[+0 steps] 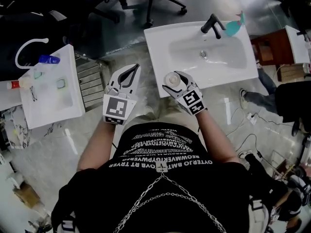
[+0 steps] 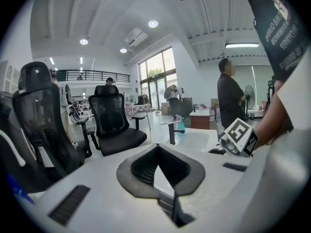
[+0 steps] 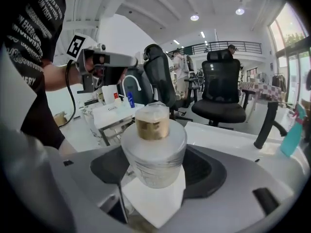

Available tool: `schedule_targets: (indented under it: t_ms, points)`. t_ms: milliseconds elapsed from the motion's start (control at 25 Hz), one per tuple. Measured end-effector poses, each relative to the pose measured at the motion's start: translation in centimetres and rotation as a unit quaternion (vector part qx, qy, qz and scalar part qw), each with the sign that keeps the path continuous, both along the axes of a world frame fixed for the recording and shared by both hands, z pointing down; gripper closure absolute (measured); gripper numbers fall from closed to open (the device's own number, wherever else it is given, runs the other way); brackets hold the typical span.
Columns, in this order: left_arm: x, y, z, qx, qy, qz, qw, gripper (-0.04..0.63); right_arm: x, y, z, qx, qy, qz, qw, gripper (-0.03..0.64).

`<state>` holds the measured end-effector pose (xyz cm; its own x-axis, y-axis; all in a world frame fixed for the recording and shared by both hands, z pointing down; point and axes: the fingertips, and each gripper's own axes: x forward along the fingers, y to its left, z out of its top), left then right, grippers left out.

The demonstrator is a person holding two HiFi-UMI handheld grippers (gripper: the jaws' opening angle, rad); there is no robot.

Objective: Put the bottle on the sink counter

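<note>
The right gripper (image 1: 175,81) is clamped on the bottle (image 3: 153,147), a frosted flask with a gold collar and a clear cap. Its pads press the wide body from either side, probably so the bottle stays upright and can be set down on its base. The white sink counter (image 1: 160,52) lies under and ahead of these jaws, with the bottle over its near corner. The basin (image 1: 204,50) and black faucet (image 1: 213,24) sit further ahead. The left gripper (image 1: 133,69) hangs beside the right one, off the counter's edge. Its jaws are closed tip to tip around nothing, seemingly kept out of the way. The bottle's base is hidden below the pads, so whether it touches the counter cannot be told. Faint marks on its body are unreadable.
</note>
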<state>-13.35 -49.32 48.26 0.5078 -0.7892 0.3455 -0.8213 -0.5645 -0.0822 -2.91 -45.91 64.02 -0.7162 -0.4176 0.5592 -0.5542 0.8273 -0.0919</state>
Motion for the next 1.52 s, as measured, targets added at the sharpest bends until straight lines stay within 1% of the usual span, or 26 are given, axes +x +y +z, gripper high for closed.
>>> schedule_targets:
  t_ms: [160, 280, 400, 520, 680, 840, 1040, 1200, 1320, 1360, 1440, 1480, 1520]
  points:
    - [0.3, -1.6, 1.4, -0.006, -0.003, -0.010, 0.9999, 0.590, -0.4, -0.1, 3.6, -0.018, 0.011, -0.026, 0.999, 0.288]
    - [0.0, -2.0, 3.2, -0.021, -0.010, -0.022, 0.9995, 0.589, -0.4, 0.9, 6.7, -0.038, 0.019, -0.041, 0.998, 0.288]
    - [-0.6, -2.3, 4.7, -0.034, -0.019, -0.034, 0.9986, 0.589, -0.3, 1.3, 8.9, -0.048, 0.023, -0.049, 0.997, 0.288]
    - [-1.2, -2.2, 5.4, -0.044, -0.028, -0.042, 0.9978, 0.589, -0.4, 1.1, 10.2, -0.045, 0.028, -0.050, 0.997, 0.288]
    - [-1.9, -1.1, 6.0, -0.051, -0.033, -0.048, 0.9970, 0.589, -0.5, 1.6, 11.1, -0.025, 0.032, -0.058, 0.997, 0.288]
    - [-2.3, -0.3, 5.5, -0.048, -0.027, -0.057, 0.9969, 0.589, -0.7, 1.7, 10.9, -0.001, 0.021, -0.056, 0.998, 0.287]
    - [-2.7, 0.9, 3.1, -0.033, -0.025, -0.058, 0.9975, 0.589, -0.4, 3.5, 10.1, -0.008, 0.026, -0.061, 0.998, 0.267]
    - [-4.0, 1.0, 0.3, 0.003, -0.010, -0.067, 0.9977, 0.590, 2.4, 3.8, 7.2, 0.003, 0.032, -0.049, 0.998, 0.265]
    - [-4.8, 1.7, -2.0, 0.026, -0.005, -0.072, 0.9971, 0.589, 4.8, 4.3, 3.0, 0.032, 0.035, -0.044, 0.998, 0.265]
    - [-4.9, 2.1, -2.8, 0.032, -0.004, -0.070, 0.9970, 0.589, 5.3, 4.4, 0.9, 0.048, 0.028, -0.040, 0.998, 0.279]
    - [-4.7, 2.9, -4.4, 0.046, -0.004, -0.063, 0.9969, 0.589, 6.0, 4.3, -4.0, 0.084, 0.001, -0.015, 0.996, 0.376]
    - [-4.5, 3.4, -5.2, 0.054, -0.004, -0.057, 0.9969, 0.589, 6.4, 4.0, -6.6, 0.104, -0.011, 0.007, 0.995, 0.438]
    - [-4.3, 3.8, -6.0, 0.062, -0.003, -0.051, 0.9968, 0.589, 6.8, 3.6, -8.9, 0.123, -0.016, 0.034, 0.992, 0.530]
